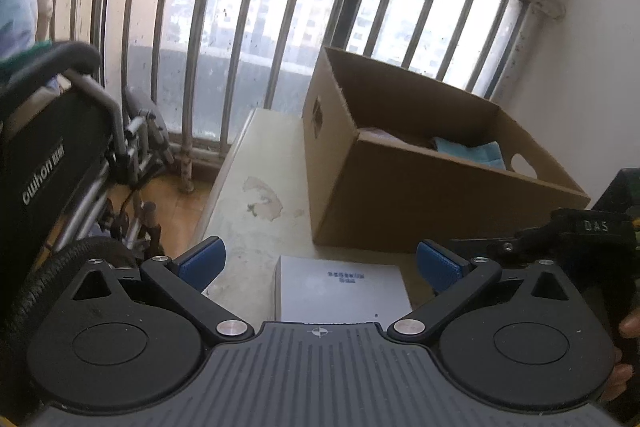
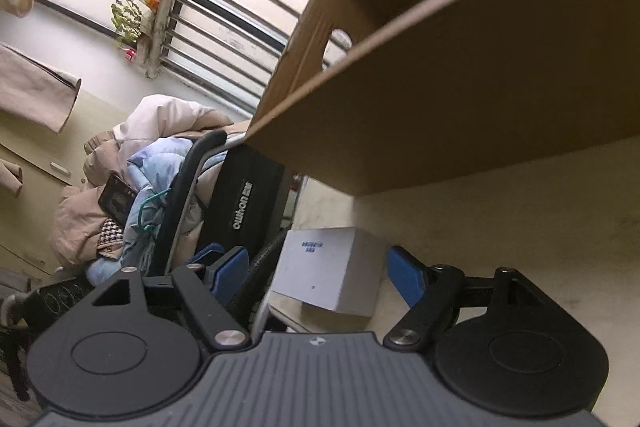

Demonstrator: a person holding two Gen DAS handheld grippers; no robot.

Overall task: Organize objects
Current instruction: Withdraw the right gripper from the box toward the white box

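A small grey box [image 1: 342,289] with blue print lies on the pale table [image 1: 256,187], in front of an open cardboard box [image 1: 420,195]. My left gripper [image 1: 322,263] is open, its blue pads on either side of the grey box and apart from it. In the right wrist view the grey box [image 2: 328,267] sits between the open right gripper's [image 2: 316,273] blue pads, at the table's edge, with the cardboard box [image 2: 460,87] just behind. The right gripper also shows at the right edge of the left wrist view [image 1: 576,231]. A blue cloth [image 1: 472,151] lies inside the cardboard box.
A black wheelchair [image 1: 60,155] stands left of the table, piled with coats [image 2: 132,167] and a phone [image 2: 116,201]. A barred window [image 1: 280,7] runs behind. A white wall [image 1: 592,67] is to the right.
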